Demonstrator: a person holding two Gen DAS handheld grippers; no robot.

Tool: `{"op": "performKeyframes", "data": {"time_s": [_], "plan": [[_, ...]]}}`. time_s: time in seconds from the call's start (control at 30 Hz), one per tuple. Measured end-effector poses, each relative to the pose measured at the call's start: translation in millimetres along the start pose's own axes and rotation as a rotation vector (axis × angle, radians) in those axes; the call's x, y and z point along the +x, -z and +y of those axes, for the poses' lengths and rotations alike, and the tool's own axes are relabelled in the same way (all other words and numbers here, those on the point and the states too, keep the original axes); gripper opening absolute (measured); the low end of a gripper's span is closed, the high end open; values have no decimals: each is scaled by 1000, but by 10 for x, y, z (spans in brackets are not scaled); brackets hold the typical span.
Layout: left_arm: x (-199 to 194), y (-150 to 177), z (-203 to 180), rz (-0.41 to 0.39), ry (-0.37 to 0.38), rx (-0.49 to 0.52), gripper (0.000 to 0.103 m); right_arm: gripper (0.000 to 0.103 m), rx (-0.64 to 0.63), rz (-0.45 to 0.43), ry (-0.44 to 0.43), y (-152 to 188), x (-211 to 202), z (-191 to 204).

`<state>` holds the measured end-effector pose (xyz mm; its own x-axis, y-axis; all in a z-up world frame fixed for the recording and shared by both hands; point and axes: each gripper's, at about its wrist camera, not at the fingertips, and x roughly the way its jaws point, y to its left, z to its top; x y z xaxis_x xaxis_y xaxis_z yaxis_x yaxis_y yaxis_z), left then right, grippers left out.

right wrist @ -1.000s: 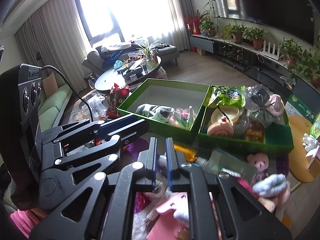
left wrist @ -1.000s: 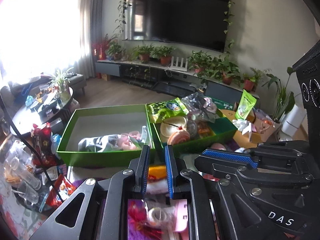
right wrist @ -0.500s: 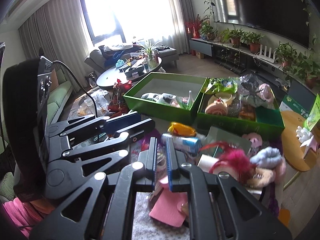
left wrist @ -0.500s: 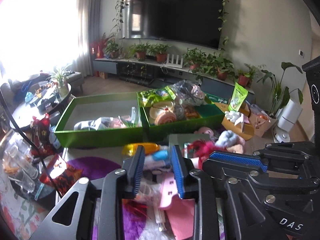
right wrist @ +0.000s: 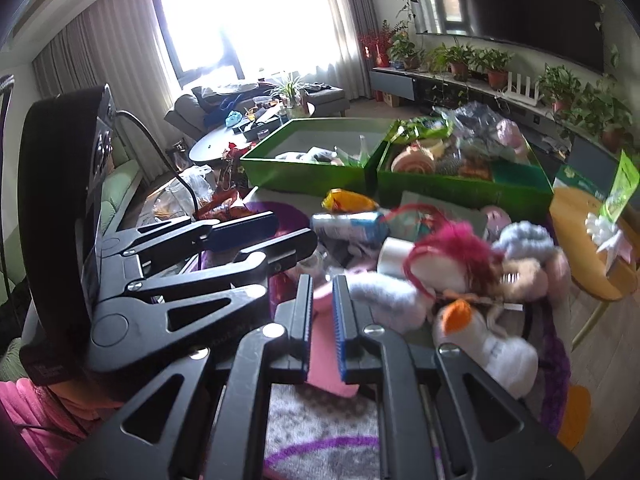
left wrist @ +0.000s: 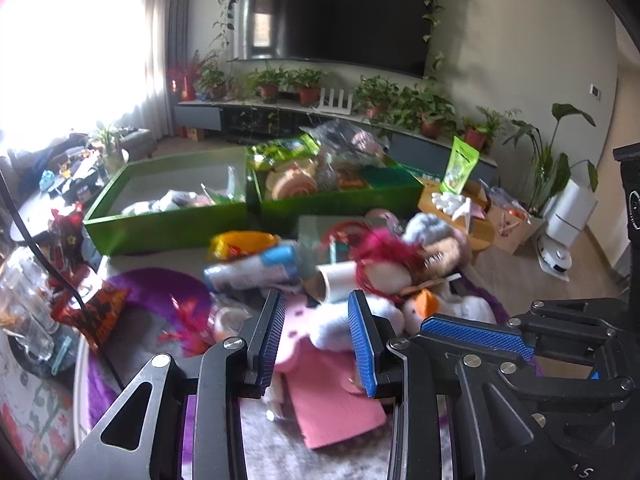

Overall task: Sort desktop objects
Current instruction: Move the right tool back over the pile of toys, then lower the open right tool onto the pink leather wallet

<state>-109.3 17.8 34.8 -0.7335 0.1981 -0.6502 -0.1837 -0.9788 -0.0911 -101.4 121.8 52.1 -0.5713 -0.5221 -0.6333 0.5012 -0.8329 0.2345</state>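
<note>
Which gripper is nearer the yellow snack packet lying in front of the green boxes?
Left. The left gripper sits on that side of the pile as the yellow snack packet; the right gripper is farther right.

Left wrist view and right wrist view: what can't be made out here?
- Pink flat item: the left tool covers its near edge in the left wrist view, so its identity is unclear.
- Left green box: its near wall hides most of the contents in the right wrist view.
- Blue-and-white packet: motion blur makes the print unreadable.
- Right tool: nearly shut; an actual grip cannot be confirmed.
</note>
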Motion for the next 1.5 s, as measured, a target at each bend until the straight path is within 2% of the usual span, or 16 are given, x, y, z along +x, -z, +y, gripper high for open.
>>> {"op": "performKeyframes", "data": {"time_s": [0.3, 0.63, 0.87, 1.0, 1.13, 1.33, 1.5], "plan": [[253, 346, -121, 96, 32, -8, 33, 19, 83, 57, 5, 400, 123, -230], [388, 585, -121, 150, 37, -16, 33, 27, 172, 101, -13, 659, 282, -385], [391, 771, 5, 176, 6, -34, 33, 41, 203, 152, -65, 807, 482, -392], [396, 868, 99, 193, -11, -52, 33, 41, 214, 181, -85, 839, 604, -360], [452, 957, 163, 213, -9, -73, 33, 40, 235, 192, -67, 843, 700, -368], [406, 960, 241, 199, 8, -111, 33, 39, 261, 193, -61, 841, 765, -382], [344, 954, 365, 186, -6, -140, 33, 42, 269, 209, -82, 836, 839, -344]]}}
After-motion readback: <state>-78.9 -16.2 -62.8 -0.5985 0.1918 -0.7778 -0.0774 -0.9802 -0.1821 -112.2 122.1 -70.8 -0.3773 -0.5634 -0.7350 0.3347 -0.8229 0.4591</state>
